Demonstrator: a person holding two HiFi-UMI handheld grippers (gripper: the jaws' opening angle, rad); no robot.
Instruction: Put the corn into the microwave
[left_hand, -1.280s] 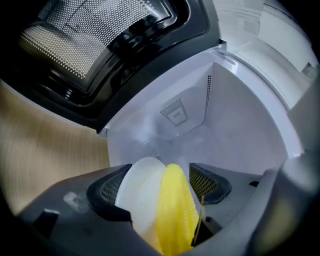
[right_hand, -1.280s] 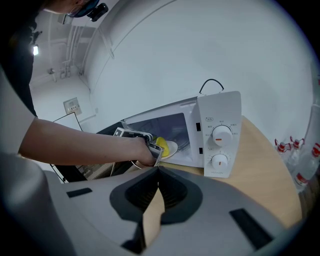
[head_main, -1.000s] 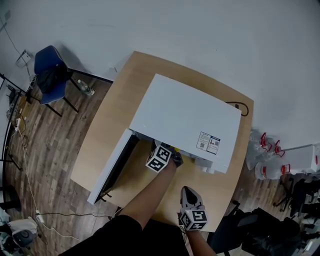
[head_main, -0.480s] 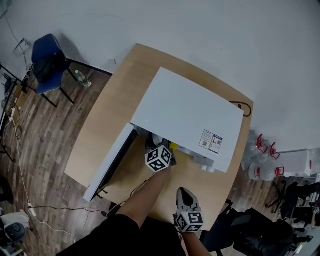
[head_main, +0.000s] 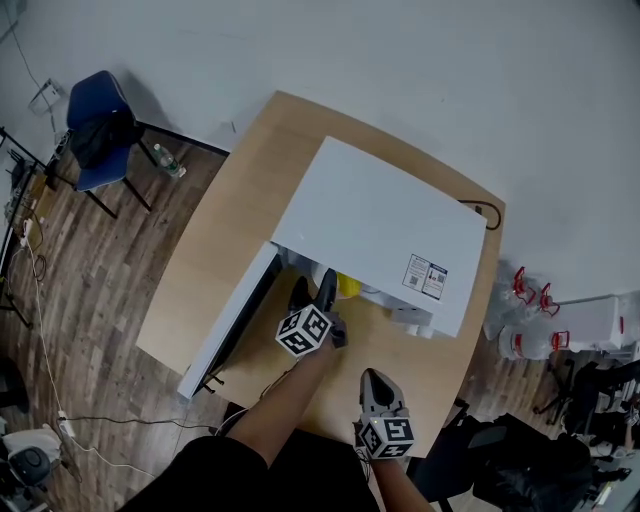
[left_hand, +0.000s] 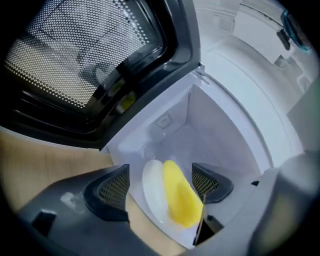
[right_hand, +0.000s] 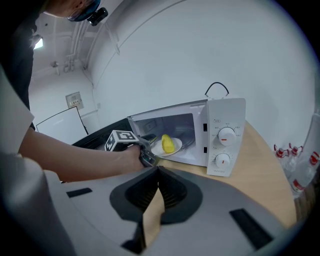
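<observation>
Left gripper (head_main: 314, 288) backs out of the microwave (head_main: 370, 230), jaws apart, corn (left_hand: 180, 200) lengthwise dead ahead inside; right gripper (head_main: 373, 378), jaws together, farther off

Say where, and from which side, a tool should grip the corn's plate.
Probably the near rim of the plate, coming straight in through the open front of the microwave: that thin edge is exposed, corn lies on top, walls block other sides.

The corn (left_hand: 180, 200) lies on a plate (left_hand: 151, 192) inside the microwave (head_main: 375, 230), which stands on the table (head_main: 215, 260).
</observation>
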